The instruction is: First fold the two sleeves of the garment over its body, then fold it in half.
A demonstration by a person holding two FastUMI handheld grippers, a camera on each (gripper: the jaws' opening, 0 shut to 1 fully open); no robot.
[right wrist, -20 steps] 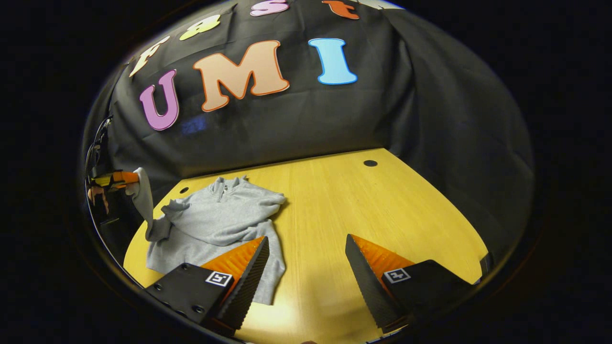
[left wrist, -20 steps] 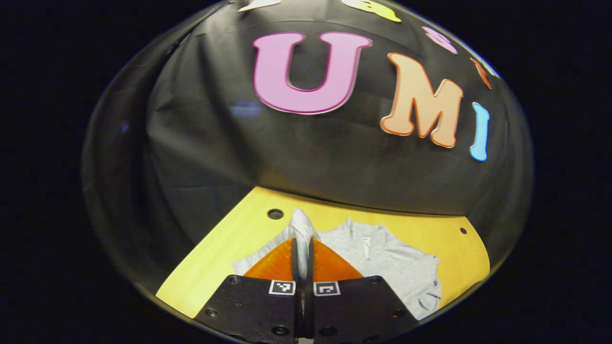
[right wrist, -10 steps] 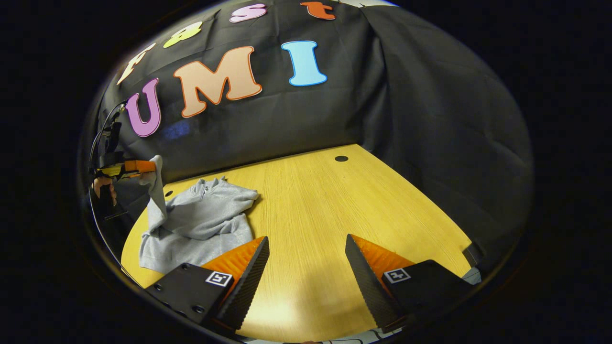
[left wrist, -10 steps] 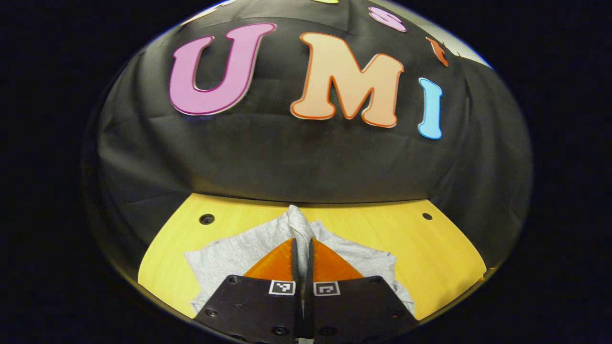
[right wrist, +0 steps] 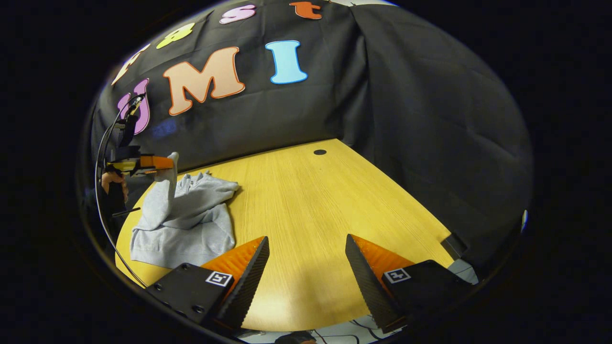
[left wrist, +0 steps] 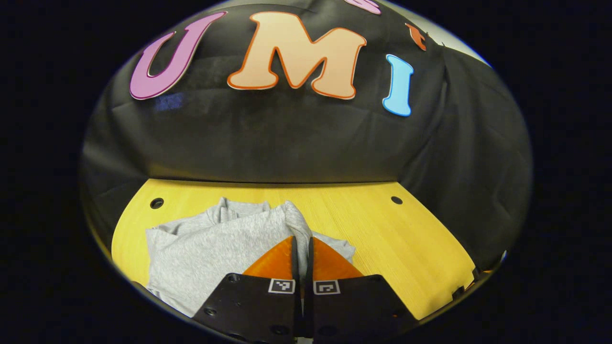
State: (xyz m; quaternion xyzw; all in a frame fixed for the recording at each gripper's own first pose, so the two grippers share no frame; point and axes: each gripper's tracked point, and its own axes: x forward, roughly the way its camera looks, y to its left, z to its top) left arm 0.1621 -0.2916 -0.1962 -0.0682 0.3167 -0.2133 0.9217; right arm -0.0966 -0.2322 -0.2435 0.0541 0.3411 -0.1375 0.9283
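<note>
A grey sweatshirt (left wrist: 210, 248) lies on the yellow wooden table (left wrist: 406, 243), collar toward the booth wall. My left gripper (left wrist: 301, 241) is shut on one of its sleeves (left wrist: 294, 220), and the cuff sticks up between the fingers. In the right gripper view the left gripper (right wrist: 158, 162) is held above the table at the far left, and the sleeve (right wrist: 160, 196) hangs from it down to the sweatshirt (right wrist: 186, 224). The other sleeve lies folded across the body. My right gripper (right wrist: 306, 260) is open over bare table, well to the right of the garment.
Black cloth walls close off the back and right of the table. Small round holes (left wrist: 156, 203) (left wrist: 396, 199) (right wrist: 319, 152) are set into the tabletop near its far edge. A hand (right wrist: 112, 184) holds the left gripper at the left, with a cable hanging below it.
My left gripper has carried the pinched sleeve sideways over the body of the sweatshirt. The right gripper has drifted right, away from the garment, staying open.
</note>
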